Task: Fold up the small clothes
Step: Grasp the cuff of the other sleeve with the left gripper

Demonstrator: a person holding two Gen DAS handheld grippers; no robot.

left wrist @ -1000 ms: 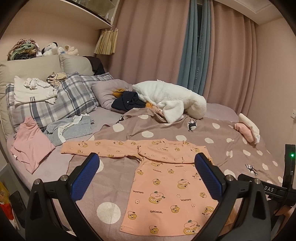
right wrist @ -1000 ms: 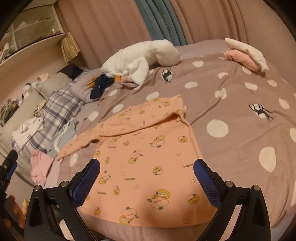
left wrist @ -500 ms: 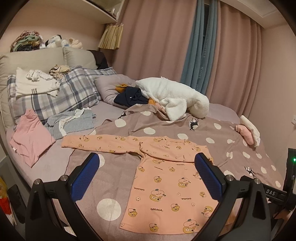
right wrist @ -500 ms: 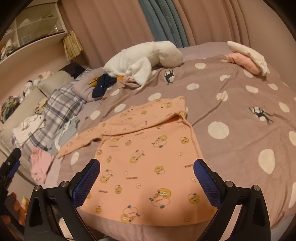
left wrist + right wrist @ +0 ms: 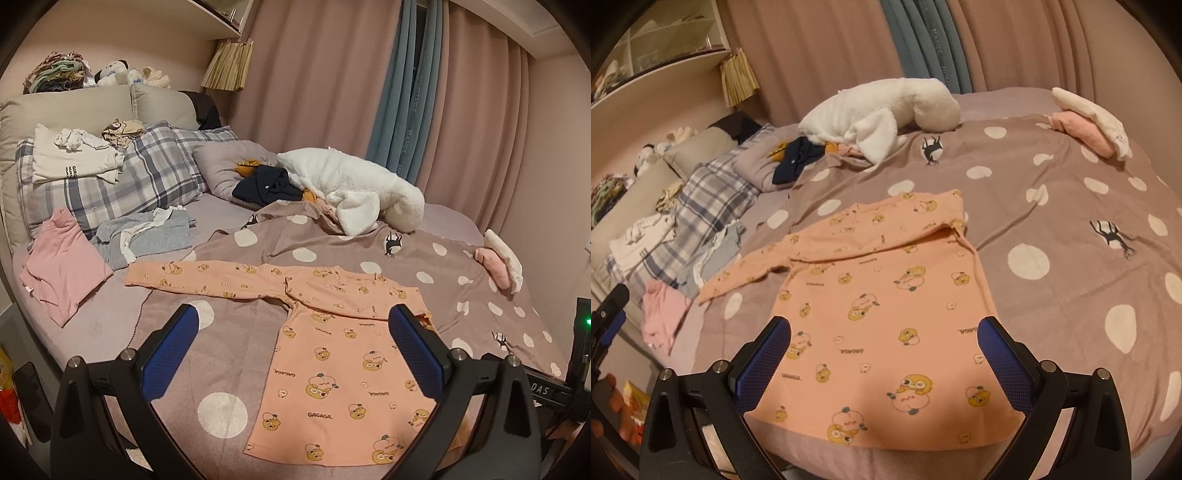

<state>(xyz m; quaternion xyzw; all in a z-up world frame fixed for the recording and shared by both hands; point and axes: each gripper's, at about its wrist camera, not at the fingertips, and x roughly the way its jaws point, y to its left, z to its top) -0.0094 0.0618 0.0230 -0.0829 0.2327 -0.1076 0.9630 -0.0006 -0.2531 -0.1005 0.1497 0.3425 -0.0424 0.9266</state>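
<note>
Peach shirt point(image 5: 354, 354) is spread flat ahead, its unfolded sleeve point(image 5: 207, 277) stretched leftward, nearer the left gripper point(image 5: 291, 354); both it and the right gripper point(image 5: 884, 363) are held wide apart, empty.

The shirt point(image 5: 343, 354) was a small peach-orange long-sleeved top printed with little cartoon figures and the word GAGAGA. It lay flat on the bed, spread just ahead of the left claw point(image 5: 291, 349), whose wide-open tips framed its body from above without touching it. One sleeve point(image 5: 207, 278) stretched straight out to the far left of that claw; the other was folded across the chest. Ahead of the right claw point(image 5: 884, 349) the hem point(image 5: 886, 437) lay nearest, the neck end farthest.
</note>
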